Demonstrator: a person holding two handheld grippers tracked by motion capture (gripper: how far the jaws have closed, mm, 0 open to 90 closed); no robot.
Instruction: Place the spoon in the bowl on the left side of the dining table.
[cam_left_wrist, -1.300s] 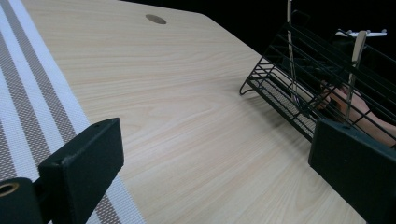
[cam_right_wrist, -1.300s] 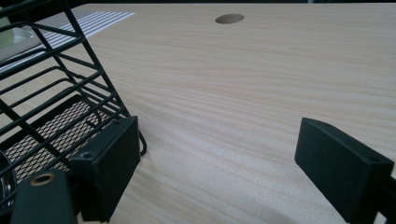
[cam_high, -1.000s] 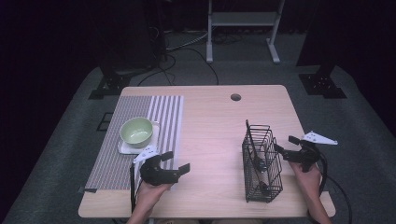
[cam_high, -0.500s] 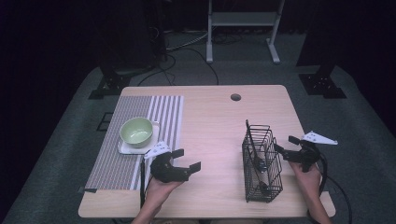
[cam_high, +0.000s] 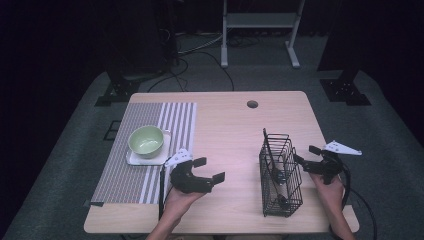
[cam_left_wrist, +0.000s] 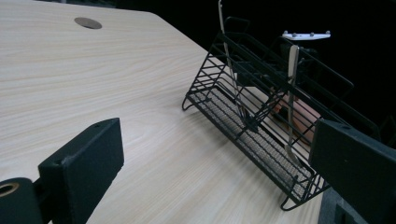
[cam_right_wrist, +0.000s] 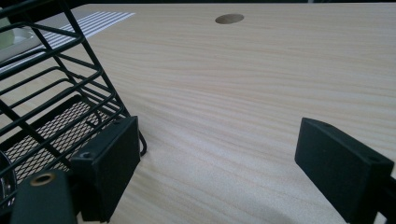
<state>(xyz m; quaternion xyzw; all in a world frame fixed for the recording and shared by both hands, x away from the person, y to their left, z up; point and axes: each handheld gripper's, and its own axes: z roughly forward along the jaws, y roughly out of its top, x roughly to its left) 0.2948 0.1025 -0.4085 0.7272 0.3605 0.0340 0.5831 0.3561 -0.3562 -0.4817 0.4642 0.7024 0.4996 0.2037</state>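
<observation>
The left gripper (cam_high: 210, 170) hovered over the middle of the wooden counter (cam_high: 225, 125), its fingers wide apart and holding nothing — they pointed across toward the black wire basket (cam_high: 280, 175). That basket stood upright near the right-hand front part of the counter, well apart from the left gripper. In the left gripper view the basket (cam_left_wrist: 261, 116) showed a mesh floor and thin metal utensils (cam_left_wrist: 290, 93) standing inside it, leaning against the wires; which kind of utensils they were could not be told.

The right gripper (cam_high: 306, 159) sat just beside the basket's right side, its fingers also spread with nothing between them. In the right gripper view one finger (cam_right_wrist: 109, 163) lay close against the foot of the basket (cam_right_wrist: 56, 102), though whether it touched the wire could not be told, while the other finger stood over bare wood.

Off to the left, a green bowl (cam_high: 146, 140) rested on a white square plate (cam_high: 132, 159), which lay on a grey striped mat (cam_high: 150, 120). A round hole (cam_high: 252, 104) marked the far side of the counter.
</observation>
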